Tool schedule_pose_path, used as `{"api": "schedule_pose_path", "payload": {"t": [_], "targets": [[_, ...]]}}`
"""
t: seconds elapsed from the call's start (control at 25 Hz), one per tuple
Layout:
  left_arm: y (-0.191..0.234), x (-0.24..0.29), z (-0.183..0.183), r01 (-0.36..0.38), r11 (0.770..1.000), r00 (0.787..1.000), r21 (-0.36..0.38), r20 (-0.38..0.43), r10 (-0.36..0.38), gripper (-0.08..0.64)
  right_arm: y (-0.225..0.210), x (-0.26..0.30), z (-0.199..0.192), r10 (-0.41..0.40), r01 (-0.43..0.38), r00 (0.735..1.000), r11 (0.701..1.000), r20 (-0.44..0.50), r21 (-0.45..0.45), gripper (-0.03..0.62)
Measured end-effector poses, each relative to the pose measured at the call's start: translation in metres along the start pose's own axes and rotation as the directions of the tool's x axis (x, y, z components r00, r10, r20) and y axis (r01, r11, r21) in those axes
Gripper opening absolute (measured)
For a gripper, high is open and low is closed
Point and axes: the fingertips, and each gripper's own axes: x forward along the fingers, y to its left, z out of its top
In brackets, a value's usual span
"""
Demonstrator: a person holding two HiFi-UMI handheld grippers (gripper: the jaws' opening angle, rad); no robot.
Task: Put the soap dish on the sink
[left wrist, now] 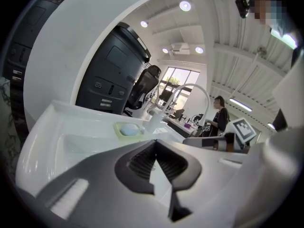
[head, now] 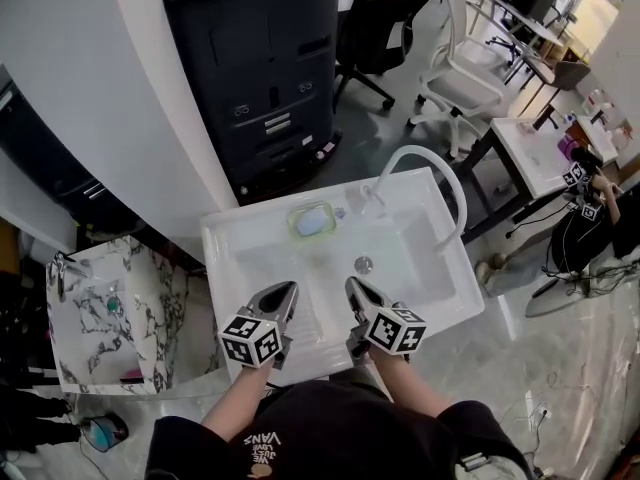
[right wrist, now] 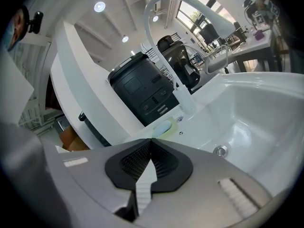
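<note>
The left tongs (head: 288, 290) are being held pressed together, with nothing being pinched between the pads; the right tongs (head: 354, 286) are likewise being held shut and empty; both are being carried side by side above the near part of the sink (head: 228, 243), tips apart from each other and pointing toward its back edge; the pale green soap dish (head: 311, 219), with a light blue soap (head: 313, 222) in it, is being seen resting on the sink's back ledge, just left of the faucet (head: 443, 184) base, beyond the drain (head: 363, 264), well apart from both tongs and touched by neither.
</note>
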Motion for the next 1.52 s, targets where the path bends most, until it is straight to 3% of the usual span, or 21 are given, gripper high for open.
{"api": "schedule_pose_path", "payload": {"t": [0.52,1.08,1.52], "targets": [[-0.004,-0.052,-0.015,0.057,0.997,0.998,0.051,-0.024,-0.056,0.052,0.029,-0.031,-0.041,-0.04,0.041,0.999,0.998,0.02,-0.045,0.003],[-0.015,-0.069,-0.034,0.096,0.991,0.994,0.095,-0.054,-0.091,0.052,0.035,-0.052,-0.06,-0.09,0.09,0.996,0.974,0.006,-0.208,0.002],[-0.016,-0.072,-0.043,0.092,0.992,0.994,0.082,-0.064,-0.087,0.052,0.029,-0.059,-0.065,-0.122,0.12,0.993,0.974,0.003,-0.19,0.002]]}}
